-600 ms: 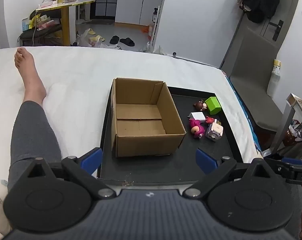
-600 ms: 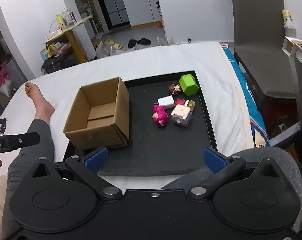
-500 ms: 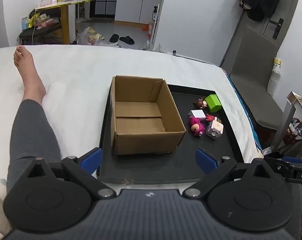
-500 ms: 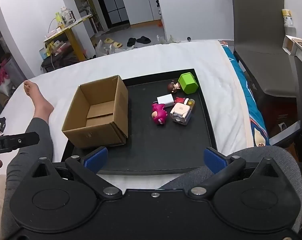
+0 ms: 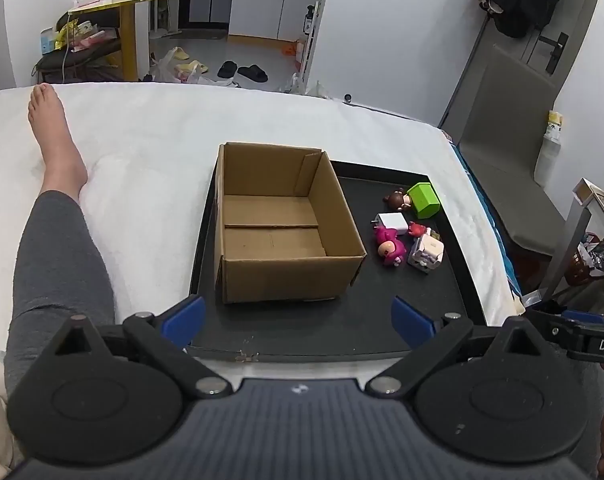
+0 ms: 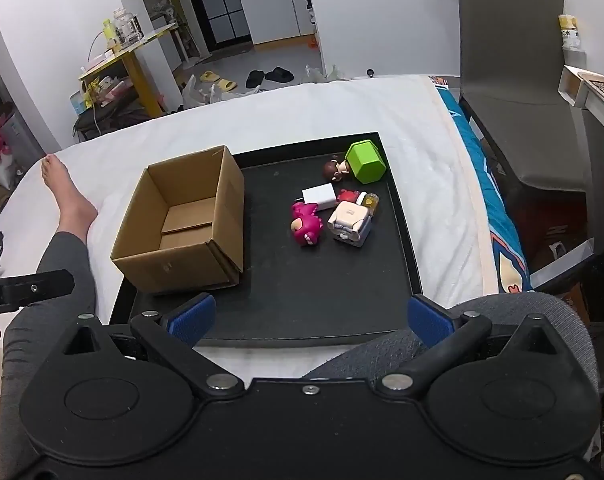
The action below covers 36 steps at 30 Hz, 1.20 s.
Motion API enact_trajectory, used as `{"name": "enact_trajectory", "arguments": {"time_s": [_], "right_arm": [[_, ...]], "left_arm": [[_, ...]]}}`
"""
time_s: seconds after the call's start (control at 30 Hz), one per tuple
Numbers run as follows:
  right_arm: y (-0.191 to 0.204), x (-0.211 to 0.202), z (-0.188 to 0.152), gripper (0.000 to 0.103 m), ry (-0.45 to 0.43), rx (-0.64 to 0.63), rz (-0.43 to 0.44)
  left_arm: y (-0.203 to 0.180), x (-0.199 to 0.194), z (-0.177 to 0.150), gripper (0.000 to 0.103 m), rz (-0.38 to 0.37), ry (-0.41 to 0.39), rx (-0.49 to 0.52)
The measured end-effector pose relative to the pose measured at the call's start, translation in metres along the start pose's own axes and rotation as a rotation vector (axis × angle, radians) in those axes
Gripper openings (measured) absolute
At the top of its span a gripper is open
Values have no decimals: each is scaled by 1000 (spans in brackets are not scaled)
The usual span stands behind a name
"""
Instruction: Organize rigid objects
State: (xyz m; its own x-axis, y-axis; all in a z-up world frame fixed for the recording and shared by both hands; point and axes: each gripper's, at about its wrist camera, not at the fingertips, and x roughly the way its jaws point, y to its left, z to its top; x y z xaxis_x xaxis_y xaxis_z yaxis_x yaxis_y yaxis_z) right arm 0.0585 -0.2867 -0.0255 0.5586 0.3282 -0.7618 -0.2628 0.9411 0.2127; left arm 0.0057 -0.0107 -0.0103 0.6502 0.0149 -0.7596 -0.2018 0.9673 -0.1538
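Left gripper (image 5: 298, 316): lower centre of the left wrist view, blue-padded fingers (image 5: 184, 316) spread fully wide, nothing between them, held above the near edge of the tray. Right gripper (image 6: 309, 316): lower centre of the right wrist view, likewise spread to its widest and holding nothing, over the near rim of the tray with the person's grey-clad knee (image 6: 501, 320) just below it. Black tray (image 6: 341, 300): flat on a white bed (image 5: 142, 140), filling the middle of both views. Cardboard box (image 5: 278, 224): open-topped, nothing inside, standing on the left part of the tray. Toys: clustered on the right part of the tray, apart from the box. Pink figure (image 6: 305, 224): lying nearest the box. White cube toy (image 6: 349, 222): just right of the pink figure. White charger (image 6: 319, 197): behind the pink figure. Small red figure (image 6: 347, 196): beside the charger. Small yellow piece (image 6: 369, 202): just right of the red figure. Green block (image 6: 365, 162): at the far right corner of the tray. Small brown-haired doll (image 6: 335, 169): touching the left side of the green block. Person's leg (image 5: 54, 240): grey legging, bare foot, stretched on the bed at the left of the frame. Grey chair (image 6: 513, 80): upper right, beyond the bed.
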Motion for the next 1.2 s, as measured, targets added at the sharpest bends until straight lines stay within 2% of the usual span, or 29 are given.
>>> {"name": "enact_trajectory", "arguments": {"time_s": [1.2], "right_arm": [[-2,-2,3,103,10,-7,-24]], "left_arm": [[-4,0,1,99,-11,18,16]]}}
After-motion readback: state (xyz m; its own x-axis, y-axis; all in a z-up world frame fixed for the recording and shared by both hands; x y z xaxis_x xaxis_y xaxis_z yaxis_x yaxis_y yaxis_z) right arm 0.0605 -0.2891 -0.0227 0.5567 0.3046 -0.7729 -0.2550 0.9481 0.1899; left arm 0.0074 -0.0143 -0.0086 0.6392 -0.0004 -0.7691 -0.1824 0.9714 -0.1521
